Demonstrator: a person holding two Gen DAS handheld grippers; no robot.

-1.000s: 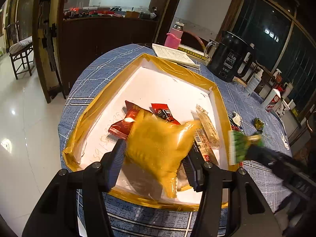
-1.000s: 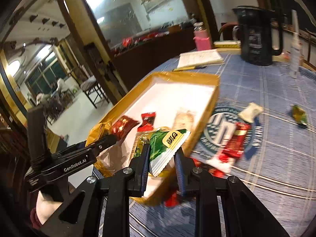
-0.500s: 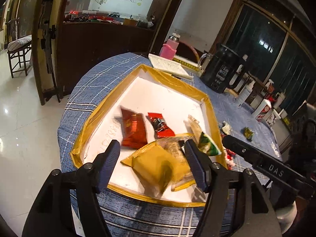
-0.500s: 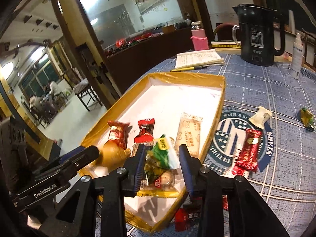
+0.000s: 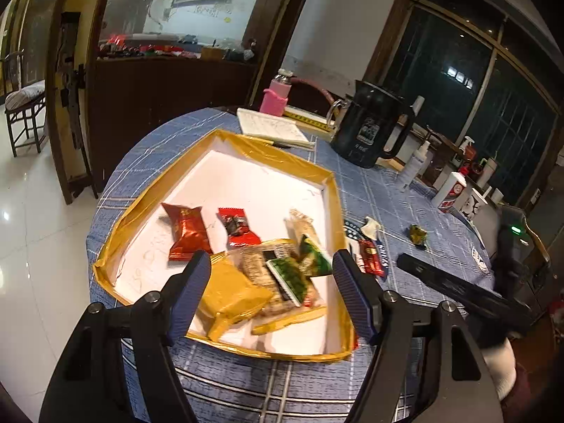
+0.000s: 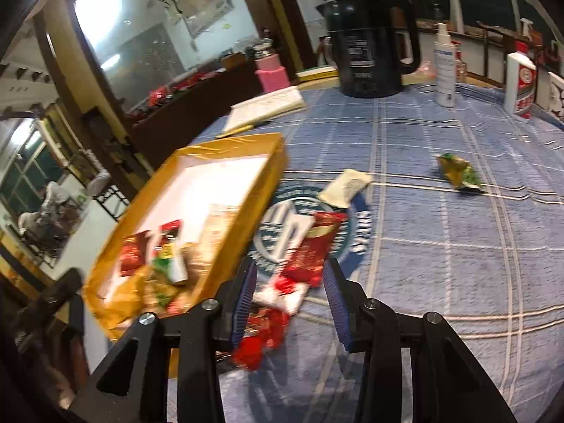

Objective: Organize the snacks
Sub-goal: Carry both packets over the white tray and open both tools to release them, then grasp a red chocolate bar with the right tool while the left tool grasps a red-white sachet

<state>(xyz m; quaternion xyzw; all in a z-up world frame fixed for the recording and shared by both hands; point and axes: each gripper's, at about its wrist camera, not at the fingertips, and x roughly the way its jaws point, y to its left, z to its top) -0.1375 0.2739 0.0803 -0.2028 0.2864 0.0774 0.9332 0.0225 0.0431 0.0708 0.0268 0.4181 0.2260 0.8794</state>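
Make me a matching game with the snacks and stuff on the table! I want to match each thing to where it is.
Things:
1. yellow snack bag
2. crumpled green wrapper
3. black kettle
4. long red snack pack

Places:
A. standing at the far side of the table, behind the notebook
B. lying alone on the blue tablecloth, far from the tray
C. inside the yellow-edged tray, near its front edge
D. on the round badge printed on the cloth, just outside the tray

Pairs: 1-C, 2-B, 3-A, 4-D
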